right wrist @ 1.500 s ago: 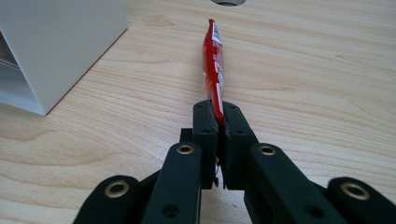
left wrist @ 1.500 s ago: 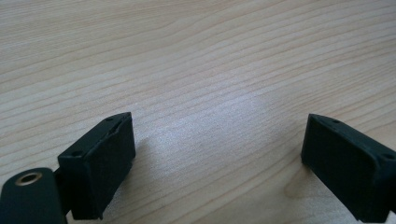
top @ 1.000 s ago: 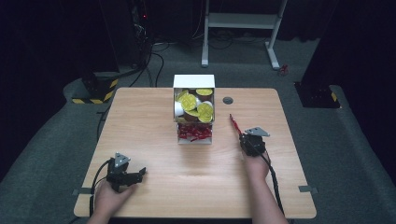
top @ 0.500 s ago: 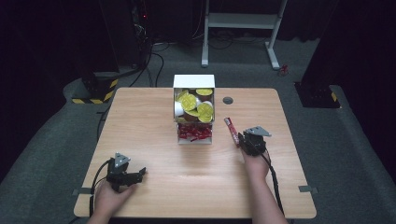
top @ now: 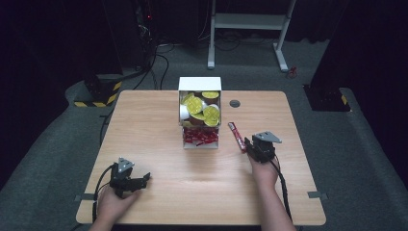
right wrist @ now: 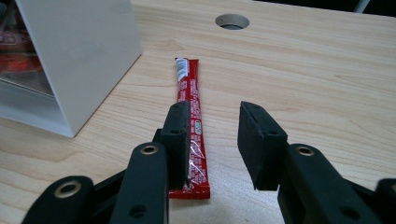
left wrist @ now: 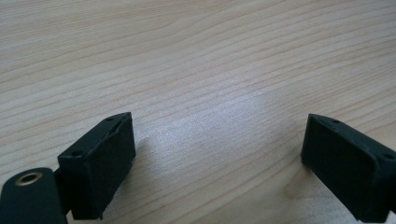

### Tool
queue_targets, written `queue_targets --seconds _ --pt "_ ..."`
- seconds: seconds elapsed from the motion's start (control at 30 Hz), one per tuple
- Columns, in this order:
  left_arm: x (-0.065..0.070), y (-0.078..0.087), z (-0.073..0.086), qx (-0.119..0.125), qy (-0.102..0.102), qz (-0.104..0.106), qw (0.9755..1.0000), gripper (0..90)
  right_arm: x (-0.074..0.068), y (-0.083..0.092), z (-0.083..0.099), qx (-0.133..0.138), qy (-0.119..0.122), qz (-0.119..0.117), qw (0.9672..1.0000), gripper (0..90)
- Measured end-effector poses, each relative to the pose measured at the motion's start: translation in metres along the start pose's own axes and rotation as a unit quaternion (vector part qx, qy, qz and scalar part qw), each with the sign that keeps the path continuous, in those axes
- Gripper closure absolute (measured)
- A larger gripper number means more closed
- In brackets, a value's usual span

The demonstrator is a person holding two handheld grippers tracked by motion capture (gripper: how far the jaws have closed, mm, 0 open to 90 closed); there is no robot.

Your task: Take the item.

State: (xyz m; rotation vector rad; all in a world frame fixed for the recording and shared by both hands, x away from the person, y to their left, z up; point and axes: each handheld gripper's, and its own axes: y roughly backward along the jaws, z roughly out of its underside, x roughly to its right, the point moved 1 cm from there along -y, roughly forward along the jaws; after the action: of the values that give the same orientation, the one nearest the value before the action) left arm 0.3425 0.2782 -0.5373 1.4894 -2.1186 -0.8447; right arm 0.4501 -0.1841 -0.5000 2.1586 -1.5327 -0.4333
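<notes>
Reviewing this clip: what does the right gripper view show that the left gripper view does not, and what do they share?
The right gripper view shows a red sachet lying flat on the table, partly behind one jaw of the right hand-held gripper, whose jaws stand apart. It also shows a white box beside the sachet and a round hole in the tabletop. The left gripper view shows the left hand-held gripper with jaws wide apart over bare wood. Both show the same light wooden table.

High view: fixed above the near edge, facing forward and down over the whole tabletop [top: 144, 120].
Left gripper view: very close, low over bare wood.
Right gripper view: low, facing the far edge; shares the cable hole [right wrist: 232, 21] [top: 235, 103] with the high view.
</notes>
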Motion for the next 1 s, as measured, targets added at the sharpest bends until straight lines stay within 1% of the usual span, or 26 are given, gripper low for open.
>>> queue_targets --seconds 0.17,0.2,0.23,0.27,0.3,0.37,0.47,0.57,0.67,0.8,0.83,1.0 --pt "0.000 0.000 0.000 0.000 0.000 0.000 1.0000 10.2 -0.003 0.004 0.001 -0.001 0.009 0.000 1.0000 61.8" --pt "0.000 0.000 0.000 0.000 0.000 0.000 1.0000 10.2 -0.004 0.005 0.002 -0.002 0.008 0.000 1.0000 61.3" --pt "0.000 0.000 0.000 0.001 0.000 0.000 1.0000 10.2 -0.005 0.005 0.002 -0.001 0.012 0.000 0.9999 60.9" --pt "0.000 0.000 0.000 0.001 0.000 0.000 1.0000 10.2 -0.006 0.007 0.002 -0.002 0.009 0.000 1.0000 60.7" --pt "0.000 0.000 0.000 0.001 0.000 0.000 1.0000 10.2 -0.006 0.008 0.003 0.000 0.013 0.000 0.9999 60.6" --pt "0.000 0.000 0.000 0.001 0.000 0.000 1.0000 10.2 -0.008 0.010 0.003 -0.001 0.012 0.001 0.9999 60.0" --pt "0.000 0.000 0.000 0.000 0.000 0.000 1.0000 10.2 -0.010 0.014 0.003 0.003 0.017 0.000 0.9999 59.2" --pt "0.000 0.000 0.000 0.001 0.000 0.000 1.0000 10.2 -0.012 0.019 0.004 0.006 0.014 0.000 0.9999 57.8" --pt "0.000 0.000 0.000 0.000 0.000 0.000 1.0000 10.2 -0.012 0.023 0.006 0.007 0.017 0.000 0.9998 56.2" --pt "0.000 0.000 0.000 0.001 0.000 0.000 1.0000 10.2 -0.012 0.030 0.009 0.006 0.008 0.000 1.0000 53.4" --pt "0.000 0.000 0.000 0.001 0.000 0.000 1.0000 10.2 -0.011 0.032 0.010 0.008 0.010 -0.001 0.9999 52.5" --pt "0.000 0.000 0.000 -0.001 0.001 -0.001 1.0000 10.0 -0.011 0.044 0.014 0.010 0.008 0.001 0.9999 49.7"
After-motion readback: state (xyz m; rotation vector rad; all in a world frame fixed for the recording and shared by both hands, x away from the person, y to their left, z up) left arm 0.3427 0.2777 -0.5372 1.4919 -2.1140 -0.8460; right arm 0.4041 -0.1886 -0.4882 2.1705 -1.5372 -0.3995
